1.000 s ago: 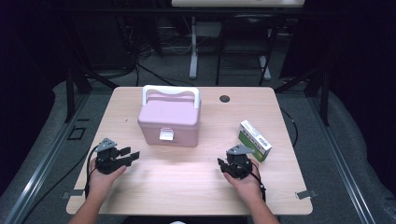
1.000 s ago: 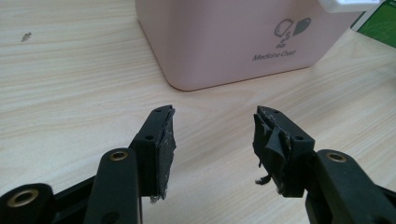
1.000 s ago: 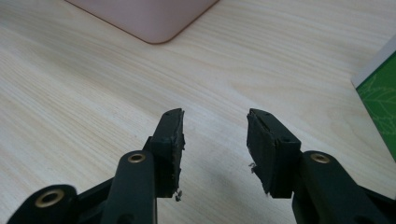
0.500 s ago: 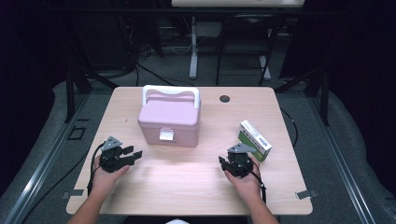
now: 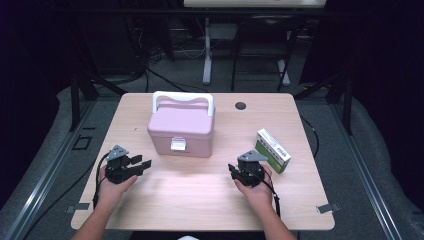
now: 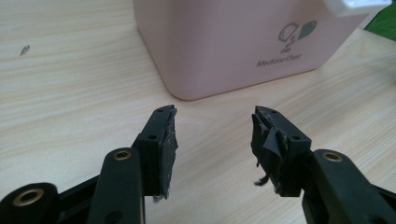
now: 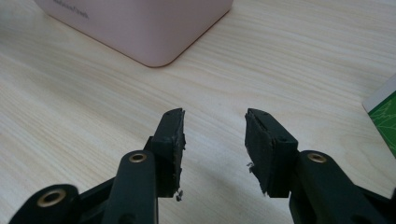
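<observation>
A pink medicine chest (image 5: 181,127) with a white handle and a white front latch stands shut in the middle of the wooden table (image 5: 200,200). My left gripper (image 5: 141,166) rests at the front left, pointing right at the chest's near corner (image 6: 233,42). Its jaws (image 6: 215,116) stand open with nothing between them, having just closed a little. My right gripper (image 5: 239,169) sits at the front right, also open and empty (image 7: 214,116), its jaws slightly narrower than before. The chest's corner (image 7: 140,23) lies ahead of it to the left. A green and white carton (image 5: 272,150) lies just right of that gripper.
A round dark cable hole (image 5: 240,106) sits near the table's far edge. The carton's edge (image 7: 383,116) shows in the right gripper view. Bare wood stretches between the two grippers along the front. Desk legs and cables stand on the floor behind the table.
The left gripper has shifted slightly towards the right. The right gripper, chest and carton look unchanged.
</observation>
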Action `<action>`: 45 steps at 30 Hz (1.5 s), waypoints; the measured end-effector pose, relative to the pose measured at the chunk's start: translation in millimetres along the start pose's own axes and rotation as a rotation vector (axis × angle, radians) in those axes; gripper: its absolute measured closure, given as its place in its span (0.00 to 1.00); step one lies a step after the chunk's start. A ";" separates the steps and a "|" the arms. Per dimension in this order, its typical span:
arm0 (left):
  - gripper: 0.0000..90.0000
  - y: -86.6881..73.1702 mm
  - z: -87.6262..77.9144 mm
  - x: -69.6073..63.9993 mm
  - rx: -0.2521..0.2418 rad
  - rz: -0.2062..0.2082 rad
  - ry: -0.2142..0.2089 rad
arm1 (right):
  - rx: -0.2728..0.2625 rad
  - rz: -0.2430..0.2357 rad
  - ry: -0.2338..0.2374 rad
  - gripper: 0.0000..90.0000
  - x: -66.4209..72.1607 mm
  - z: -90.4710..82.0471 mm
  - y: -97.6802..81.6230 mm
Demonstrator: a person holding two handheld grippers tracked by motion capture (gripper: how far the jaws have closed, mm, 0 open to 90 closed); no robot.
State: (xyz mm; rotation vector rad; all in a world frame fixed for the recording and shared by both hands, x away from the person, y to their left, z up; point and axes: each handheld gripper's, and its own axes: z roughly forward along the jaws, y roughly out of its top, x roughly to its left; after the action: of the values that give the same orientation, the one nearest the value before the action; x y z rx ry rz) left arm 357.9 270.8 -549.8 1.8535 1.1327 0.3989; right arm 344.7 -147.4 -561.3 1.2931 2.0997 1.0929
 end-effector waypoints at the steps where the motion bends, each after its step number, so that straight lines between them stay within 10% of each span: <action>1: 0.58 -0.3 1.5 0.6 -0.020 -0.010 -0.008 | -0.004 0.008 0.002 0.64 -0.5 1.3 0.4; 15: 0.75 1.0 12.1 21.6 -0.036 -0.108 -0.028 | -0.014 -0.031 -0.009 0.64 3.2 16.7 1.7; 39: 1.00 18.3 32.0 36.5 -0.008 -0.080 0.019 | -0.026 -0.024 0.012 0.77 11.0 37.5 14.1; 45: 1.00 19.3 35.8 44.3 -0.037 -0.126 0.022 | -0.018 -0.011 0.037 0.84 8.7 44.5 15.9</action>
State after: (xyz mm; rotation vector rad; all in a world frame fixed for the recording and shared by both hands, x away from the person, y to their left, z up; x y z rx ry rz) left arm 415.2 285.5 -560.9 1.7389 1.2423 0.3666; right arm 380.5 -118.2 -574.4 1.2605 2.1169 1.1362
